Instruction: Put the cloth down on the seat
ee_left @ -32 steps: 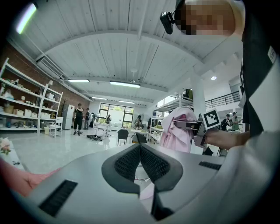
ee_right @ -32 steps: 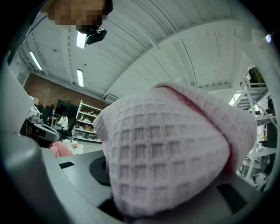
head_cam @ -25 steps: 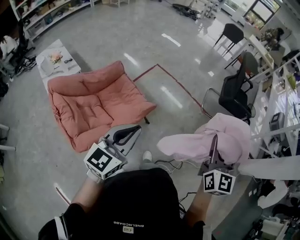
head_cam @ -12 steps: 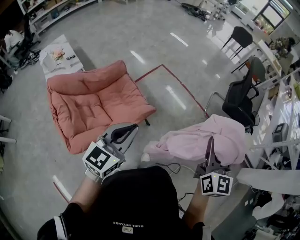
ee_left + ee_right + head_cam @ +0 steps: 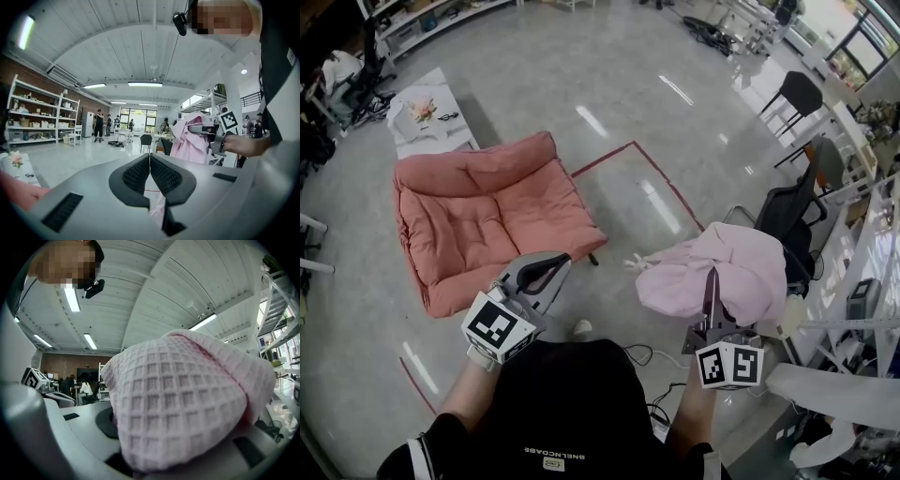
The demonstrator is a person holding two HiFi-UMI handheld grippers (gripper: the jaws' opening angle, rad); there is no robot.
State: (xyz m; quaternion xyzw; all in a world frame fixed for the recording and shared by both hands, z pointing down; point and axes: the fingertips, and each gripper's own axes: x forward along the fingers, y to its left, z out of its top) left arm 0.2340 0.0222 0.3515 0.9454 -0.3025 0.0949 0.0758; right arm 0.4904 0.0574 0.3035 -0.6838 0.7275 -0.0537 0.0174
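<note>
— What did the person wear?
— A black top [image 5: 567, 403], with small white lettering [image 5: 546, 453] at six o'clock and white stripes [image 5: 417, 454] on the sleeve [image 5: 431, 441] at seven.
— And the tools?
— The left gripper [image 5: 546, 275] and right gripper [image 5: 713, 281] were grey with black pads [image 5: 136, 176]; each bore a white cube [image 5: 498, 327] of black square markers.

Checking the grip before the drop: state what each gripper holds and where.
Right gripper: pink waffle cloth, pinched at a bunched fold, rest draped over it. Left gripper: nothing, shut.

The pale pink waffle-weave cloth [image 5: 727, 272] hangs bunched up in the air, well apart from the low, salmon-pink cushioned seat [image 5: 487, 220] to its left.
</note>
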